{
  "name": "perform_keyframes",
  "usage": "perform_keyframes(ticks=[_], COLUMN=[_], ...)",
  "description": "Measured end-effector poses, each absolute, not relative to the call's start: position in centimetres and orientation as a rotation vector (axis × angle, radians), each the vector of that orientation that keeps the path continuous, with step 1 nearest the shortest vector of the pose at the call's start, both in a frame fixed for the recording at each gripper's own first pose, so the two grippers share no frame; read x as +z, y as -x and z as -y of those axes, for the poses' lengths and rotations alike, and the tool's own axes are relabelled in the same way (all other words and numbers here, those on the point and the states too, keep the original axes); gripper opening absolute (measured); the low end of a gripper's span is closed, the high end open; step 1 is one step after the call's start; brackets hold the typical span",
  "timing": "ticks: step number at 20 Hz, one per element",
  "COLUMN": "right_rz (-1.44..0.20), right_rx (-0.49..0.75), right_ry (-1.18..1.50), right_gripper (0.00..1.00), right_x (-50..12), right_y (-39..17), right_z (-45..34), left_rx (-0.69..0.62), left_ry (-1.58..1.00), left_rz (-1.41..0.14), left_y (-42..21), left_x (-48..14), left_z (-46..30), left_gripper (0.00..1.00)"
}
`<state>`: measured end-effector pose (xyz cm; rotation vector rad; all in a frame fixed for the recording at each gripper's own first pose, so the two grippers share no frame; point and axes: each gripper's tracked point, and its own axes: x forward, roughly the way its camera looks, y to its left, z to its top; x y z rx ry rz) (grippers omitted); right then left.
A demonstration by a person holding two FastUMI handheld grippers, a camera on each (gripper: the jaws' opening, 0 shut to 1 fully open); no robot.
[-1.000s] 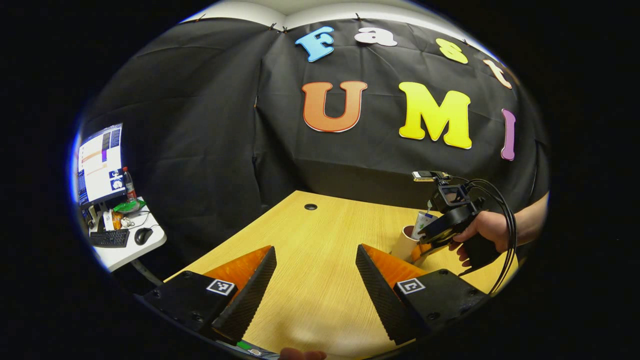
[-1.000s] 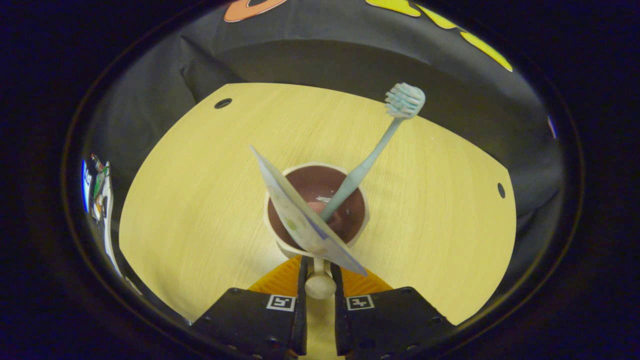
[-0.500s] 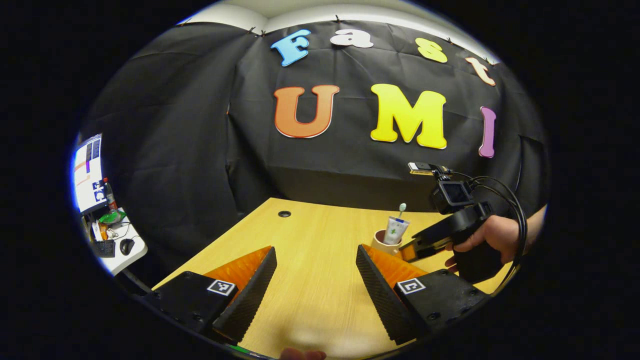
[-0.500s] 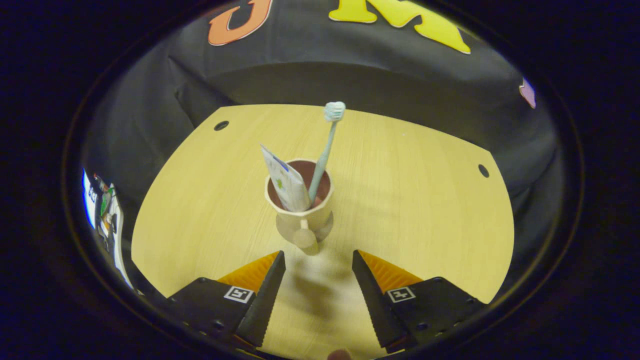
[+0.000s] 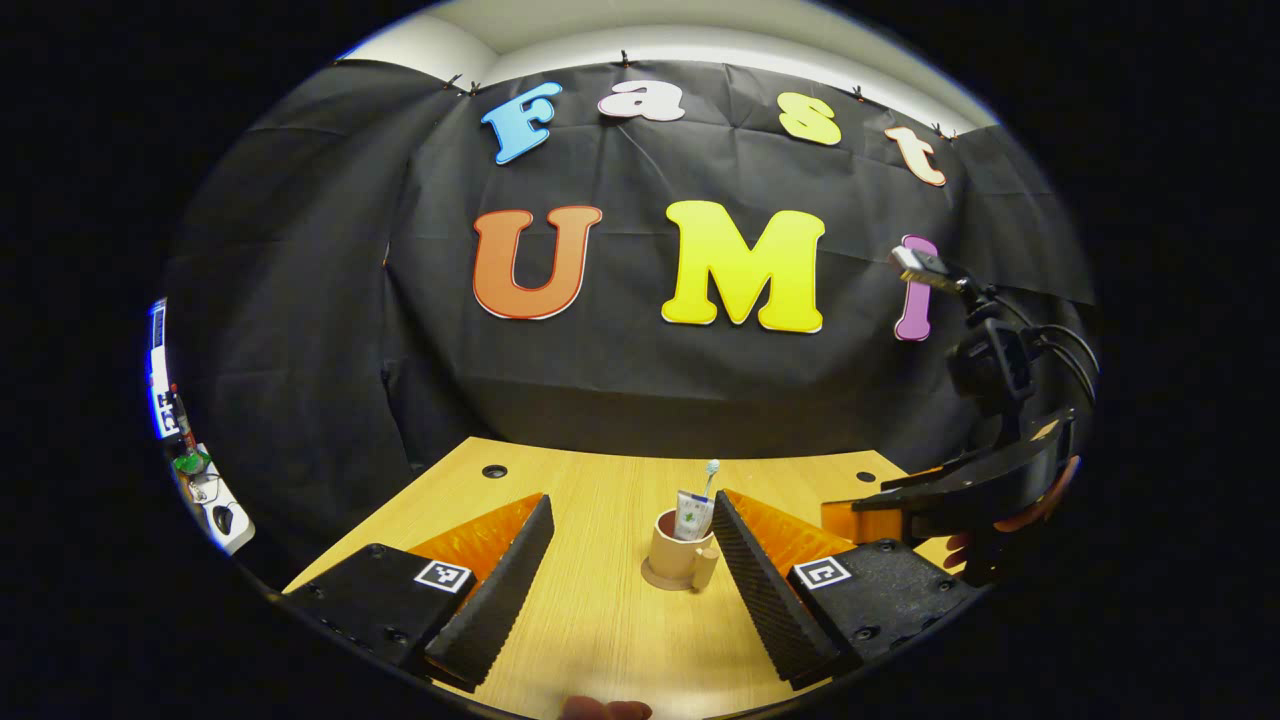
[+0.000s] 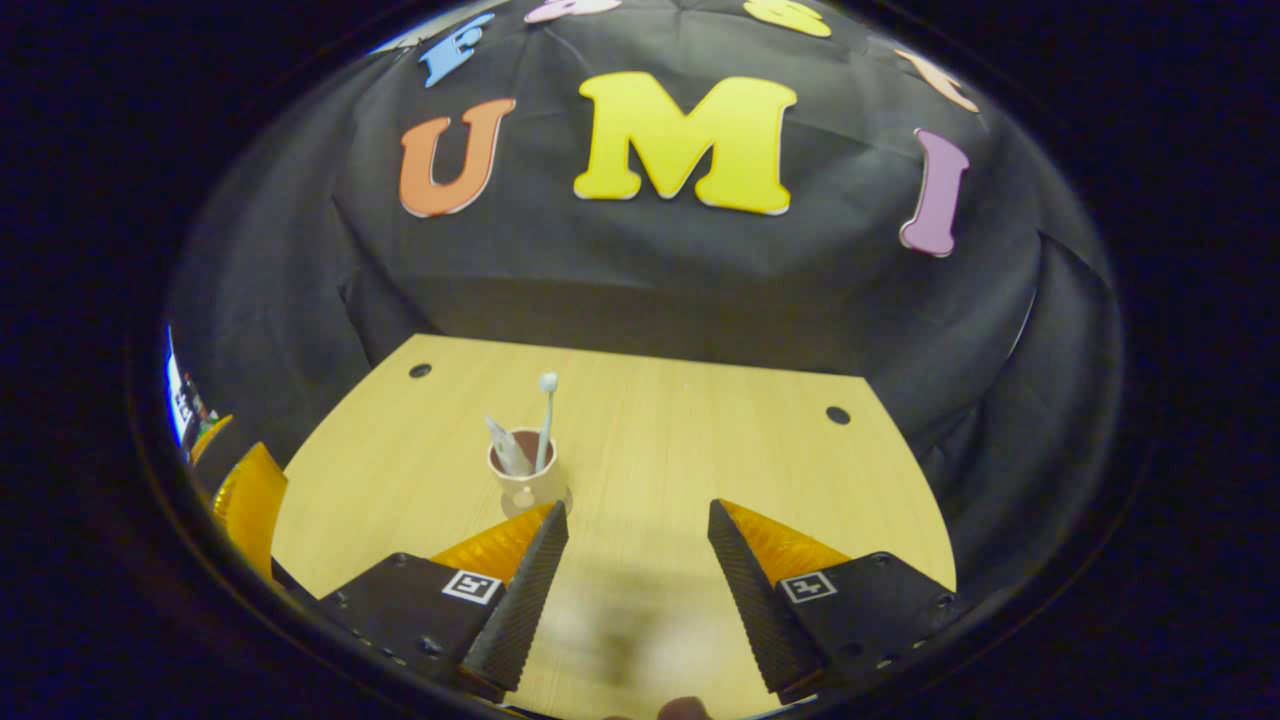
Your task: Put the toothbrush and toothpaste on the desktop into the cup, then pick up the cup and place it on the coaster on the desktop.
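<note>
Cup with toothbrush and toothpaste stands on its coaster; both sets of jaws are spread wide and hold nothing.

The cup is upright on the wooden tabletop, sitting on a round tan coaster whose edge shows around the cup's base. Inside the cup the toothpaste tube leans against the rim and the toothbrush stands with its bristles up, the two touching or nearly so. The left gripper is low over the tabletop, with the cup just beyond and between its two fingers, touching neither. In the right gripper view the right gripper is nearer the camera than the cup, which stands just past its left finger, apart from it. In the left gripper view the right gripper, held by a hand, hangs well to the right of the cup.
</note>
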<state>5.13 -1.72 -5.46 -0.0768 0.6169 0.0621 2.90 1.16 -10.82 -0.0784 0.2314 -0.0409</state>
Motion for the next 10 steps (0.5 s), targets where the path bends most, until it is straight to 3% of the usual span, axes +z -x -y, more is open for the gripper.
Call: perform_keyframes(ticks=[5, 10], right_rz=[-0.358, -0.206], right_rx=[0.017, -0.02], right_ry=[0.079, 0.079], right_gripper=[0.86, 0.86], right_x=[1.7, 6.1], right_y=[-4.1, -2.7], right_z=[4.4, 6.1], left_rx=[-0.067, -0.074], left_ry=[0.083, 0.067], left_rz=[-0.177, -0.13], left_y=[-3.7, -3.9], left_x=[-6.0, -2.8], left_z=[0.7, 1.6], left_gripper=[1.0, 1.0])
